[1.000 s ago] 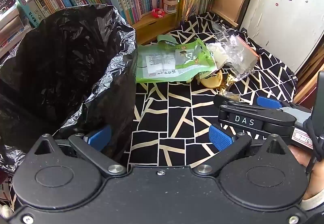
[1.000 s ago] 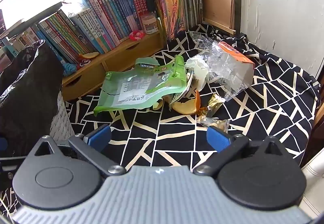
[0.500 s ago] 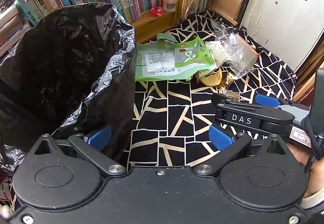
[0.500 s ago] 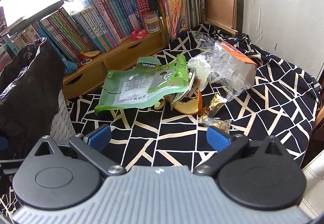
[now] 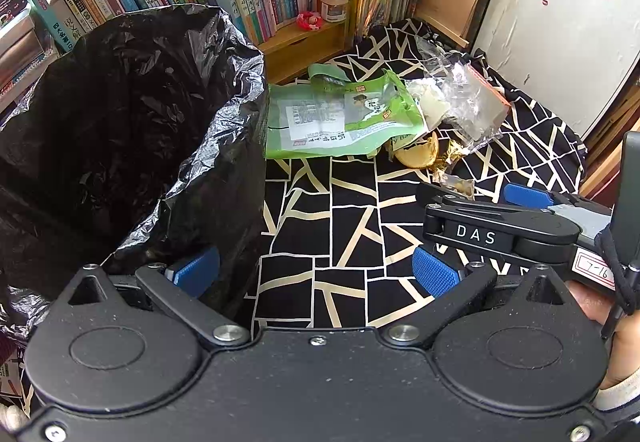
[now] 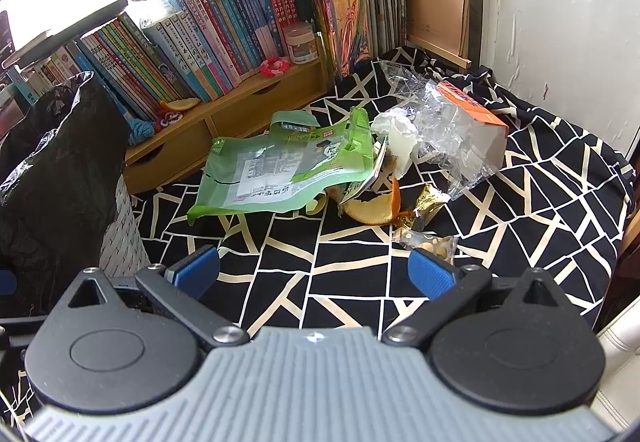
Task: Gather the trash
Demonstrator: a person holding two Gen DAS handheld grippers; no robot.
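Observation:
Trash lies in a heap on the black patterned cloth (image 6: 352,282): a flat green pouch (image 6: 280,170), an orange peel (image 6: 372,208), a gold wrapper (image 6: 430,202), a small clear snack packet (image 6: 426,240), and a crumpled clear bag with an orange edge (image 6: 460,130). The same green pouch (image 5: 340,122) shows in the left wrist view. A bin lined with a black bag (image 5: 120,114) stands at the left. My left gripper (image 5: 316,274) is open beside the bin. My right gripper (image 6: 312,274) is open and empty, just short of the snack packet; the right gripper (image 5: 500,226) also shows in the left wrist view.
A wooden shelf (image 6: 224,114) with several upright books (image 6: 224,38) runs along the back. A small jar (image 6: 300,42) stands on it. A white wall (image 6: 560,22) closes the right side. A hand (image 5: 616,330) holds the right gripper.
Both grippers have crept slightly forward toward the trash heap. Both stay open and nothing has been picked up.

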